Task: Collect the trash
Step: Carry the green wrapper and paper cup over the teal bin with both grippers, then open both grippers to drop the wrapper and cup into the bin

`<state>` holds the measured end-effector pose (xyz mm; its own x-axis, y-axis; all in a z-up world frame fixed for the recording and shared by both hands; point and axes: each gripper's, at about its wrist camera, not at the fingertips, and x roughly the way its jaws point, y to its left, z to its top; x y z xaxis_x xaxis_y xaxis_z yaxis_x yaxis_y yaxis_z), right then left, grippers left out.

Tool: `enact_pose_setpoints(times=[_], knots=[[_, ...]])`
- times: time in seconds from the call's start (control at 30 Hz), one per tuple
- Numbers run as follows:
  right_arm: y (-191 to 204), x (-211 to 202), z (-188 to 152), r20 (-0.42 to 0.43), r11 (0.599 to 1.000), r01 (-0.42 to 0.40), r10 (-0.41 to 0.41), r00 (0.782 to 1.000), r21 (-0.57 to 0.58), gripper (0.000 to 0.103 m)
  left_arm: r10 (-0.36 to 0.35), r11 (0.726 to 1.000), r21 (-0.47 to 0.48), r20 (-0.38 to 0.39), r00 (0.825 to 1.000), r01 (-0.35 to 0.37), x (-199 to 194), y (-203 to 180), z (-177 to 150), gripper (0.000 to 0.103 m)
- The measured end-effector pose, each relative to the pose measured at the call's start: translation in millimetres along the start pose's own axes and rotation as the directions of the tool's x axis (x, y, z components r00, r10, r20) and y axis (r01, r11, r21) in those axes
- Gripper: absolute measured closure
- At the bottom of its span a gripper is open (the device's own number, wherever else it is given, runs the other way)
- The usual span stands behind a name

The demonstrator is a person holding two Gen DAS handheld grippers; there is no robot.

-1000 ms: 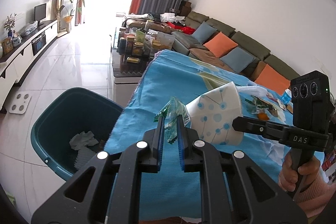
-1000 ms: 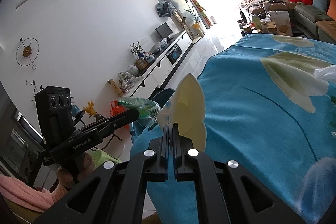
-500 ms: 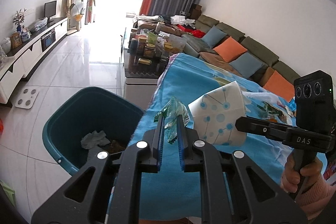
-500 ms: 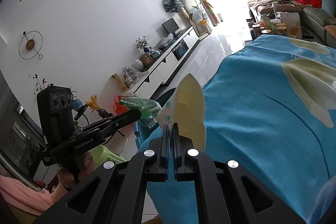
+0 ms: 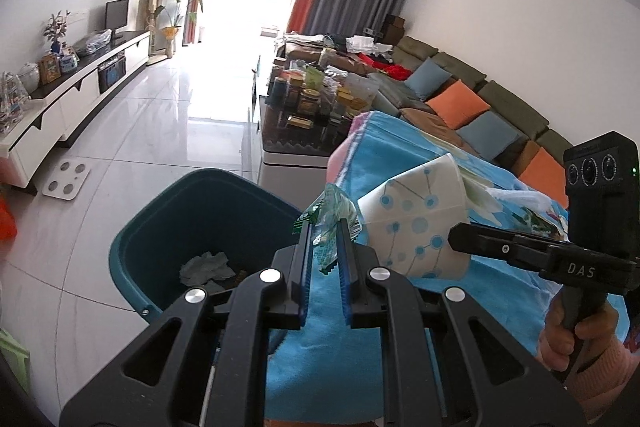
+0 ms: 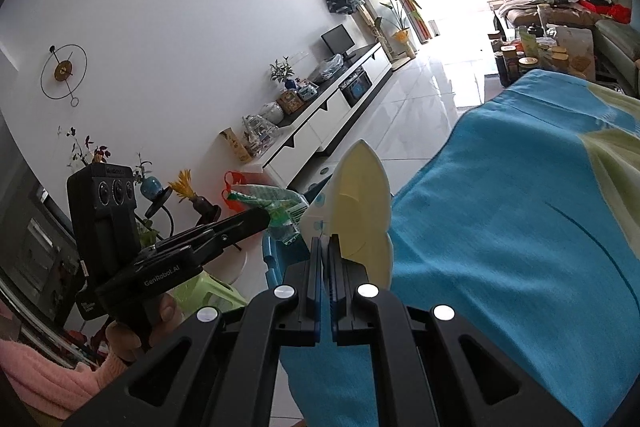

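Bin (image 5: 168,227) interior visible from left wrist only

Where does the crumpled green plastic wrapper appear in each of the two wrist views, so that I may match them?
Left wrist view: the green wrapper is in the lower centre, pinched between the left tool blue pads, above the teal bin.
Right wrist view: the wrapper is left of centre, at the tip of the left tool, beside the paper cup.
Shared landmark: the paper cup, held by the right tool.
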<state>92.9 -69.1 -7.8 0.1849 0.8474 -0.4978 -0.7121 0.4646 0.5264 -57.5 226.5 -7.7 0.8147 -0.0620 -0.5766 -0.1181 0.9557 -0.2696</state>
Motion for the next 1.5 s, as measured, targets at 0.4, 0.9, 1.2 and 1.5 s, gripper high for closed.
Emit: enact_pose_setpoints(times=[0.4, 0.9, 1.2, 1.5], knots=[[7, 27, 13, -0.04, 1.0, 0.0, -0.001, 0.999, -0.027, 0.101, 0.071, 0.996, -0.051, 0.005, 0.997, -0.07, 0, 34, 4, 0.091], [13, 67, 27, -0.101, 0.998, 0.036, -0.04, 0.994, -0.044, 0.101, 0.147, 0.982, -0.118, -0.038, 0.988, -0.151, 17, 69, 1, 0.089], [18, 101, 31, -0.156, 0.995, 0.084, -0.093, 0.983, -0.062, 0.1, 0.183, 0.97, -0.143, -0.095, 0.979, -0.195, 40, 90, -6, 0.088], [17, 120, 37, -0.171, 0.992, 0.115, -0.123, 0.978, -0.057, 0.092, 0.187, 0.965, -0.159, -0.145, 0.972, -0.209, 71, 99, -14, 0.075]])
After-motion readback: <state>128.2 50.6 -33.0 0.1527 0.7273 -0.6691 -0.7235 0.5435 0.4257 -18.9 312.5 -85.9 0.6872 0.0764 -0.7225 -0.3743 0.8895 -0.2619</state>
